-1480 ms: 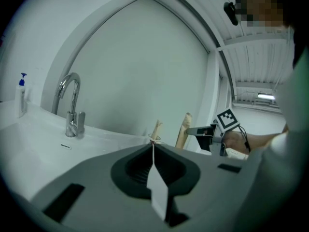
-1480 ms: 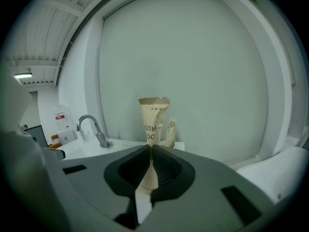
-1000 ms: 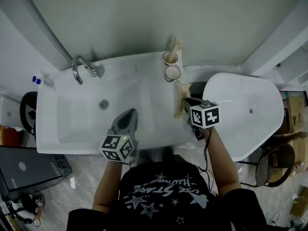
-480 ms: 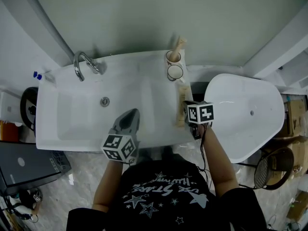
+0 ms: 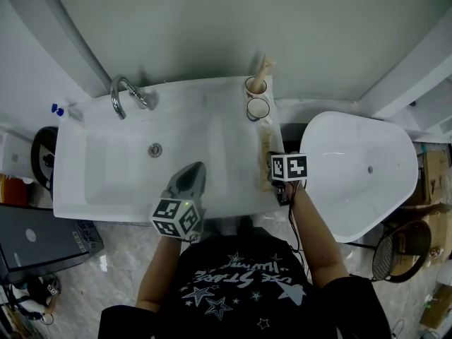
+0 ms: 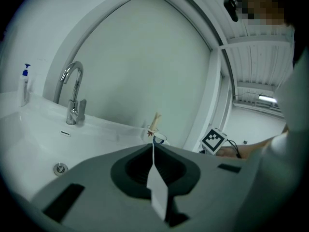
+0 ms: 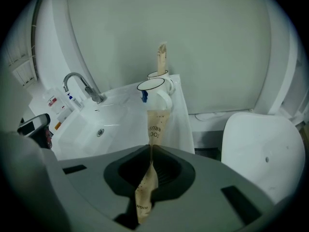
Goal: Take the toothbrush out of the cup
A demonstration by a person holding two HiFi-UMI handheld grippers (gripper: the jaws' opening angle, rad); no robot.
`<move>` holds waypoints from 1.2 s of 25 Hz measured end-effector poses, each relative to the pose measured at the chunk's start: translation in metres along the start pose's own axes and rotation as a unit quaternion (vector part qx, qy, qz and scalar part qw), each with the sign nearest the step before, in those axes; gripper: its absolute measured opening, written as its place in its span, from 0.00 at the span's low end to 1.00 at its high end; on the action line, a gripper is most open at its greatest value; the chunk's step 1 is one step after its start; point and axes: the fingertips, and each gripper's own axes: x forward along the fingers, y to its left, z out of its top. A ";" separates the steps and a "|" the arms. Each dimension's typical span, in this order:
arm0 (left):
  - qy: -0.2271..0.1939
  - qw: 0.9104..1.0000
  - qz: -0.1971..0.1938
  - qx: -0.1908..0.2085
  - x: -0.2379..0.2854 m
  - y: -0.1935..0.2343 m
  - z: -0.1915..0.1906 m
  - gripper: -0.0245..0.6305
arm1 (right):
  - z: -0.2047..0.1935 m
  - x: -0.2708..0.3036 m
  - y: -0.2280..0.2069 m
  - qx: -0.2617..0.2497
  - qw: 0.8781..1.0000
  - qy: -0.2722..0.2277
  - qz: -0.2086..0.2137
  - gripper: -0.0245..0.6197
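Note:
Two white cups stand at the sink's back right corner. The far cup [image 5: 255,85] [image 7: 158,74] holds an upright paper-wrapped toothbrush [image 5: 262,69] [image 7: 161,57]. The near cup [image 5: 258,108] [image 7: 155,88] looks empty. My right gripper [image 5: 277,169] [image 7: 150,146] is shut on a second brown paper-wrapped toothbrush [image 5: 266,159] [image 7: 154,127]. That one lies along the sink's right rim and points at the near cup; whether it touches the rim is unclear. My left gripper [image 5: 189,175] [image 6: 153,145] hangs over the basin's front with its jaws together and nothing in them.
A chrome tap [image 5: 124,94] stands at the back left of the white sink [image 5: 106,189], with the drain [image 5: 155,149] mid-basin. Small blue-capped bottles [image 5: 59,110] sit at the far left. A white rounded fixture [image 5: 360,168] stands right of the sink.
My right gripper has come down with the wrapped toothbrush, closer to the sink's right rim, and rolled a little. The left gripper has stayed where it was.

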 end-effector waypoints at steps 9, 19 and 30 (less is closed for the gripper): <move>0.000 1.000 0.003 0.001 -0.002 0.000 -0.003 0.07 | -0.008 0.007 -0.003 0.006 1.000 0.004 -0.010 0.08; -0.001 1.000 0.009 0.004 0.000 0.000 0.000 0.07 | 0.018 -0.005 -0.007 -0.016 0.999 -0.028 -0.001 0.24; -0.012 0.999 0.029 0.014 0.014 0.015 0.021 0.07 | 0.115 -0.026 -0.023 -0.022 0.984 -0.174 0.006 0.24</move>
